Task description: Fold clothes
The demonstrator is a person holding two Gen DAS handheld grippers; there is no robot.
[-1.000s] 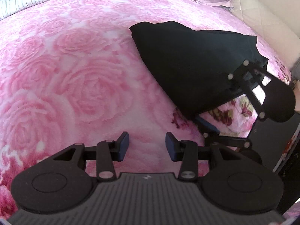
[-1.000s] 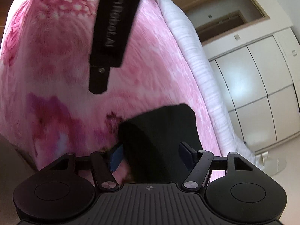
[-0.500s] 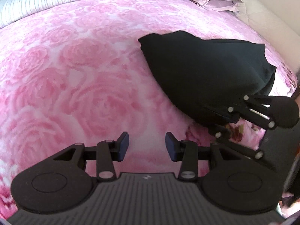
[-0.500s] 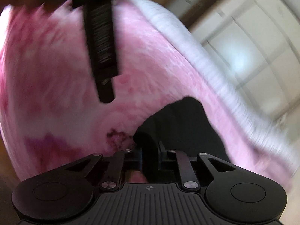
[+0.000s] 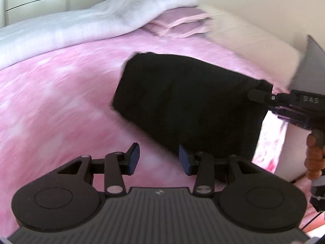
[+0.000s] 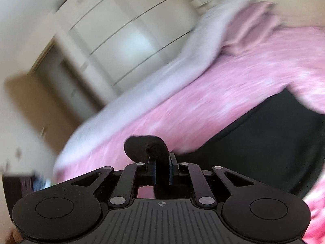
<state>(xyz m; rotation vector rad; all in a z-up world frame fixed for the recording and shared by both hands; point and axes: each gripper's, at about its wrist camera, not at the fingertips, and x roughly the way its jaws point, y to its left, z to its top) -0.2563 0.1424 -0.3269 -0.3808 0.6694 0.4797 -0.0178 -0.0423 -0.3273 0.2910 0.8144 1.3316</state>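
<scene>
Left wrist view: black garment (image 5: pixel 182 101) half-folded on bed (image 5: pixel 61 101) | right tool (image 6: pixel 161 171) clamped on garment corner | left tool (image 5: pixel 159 158) apart, empty | final folds left

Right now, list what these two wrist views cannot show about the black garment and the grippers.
- Black garment, left wrist view: its near edge is hidden behind the left gripper; garment type unreadable.
- Right wrist view: motion blur; the garment runs off the right edge.
- Right gripper: the pinched fold covers its pads.
</scene>
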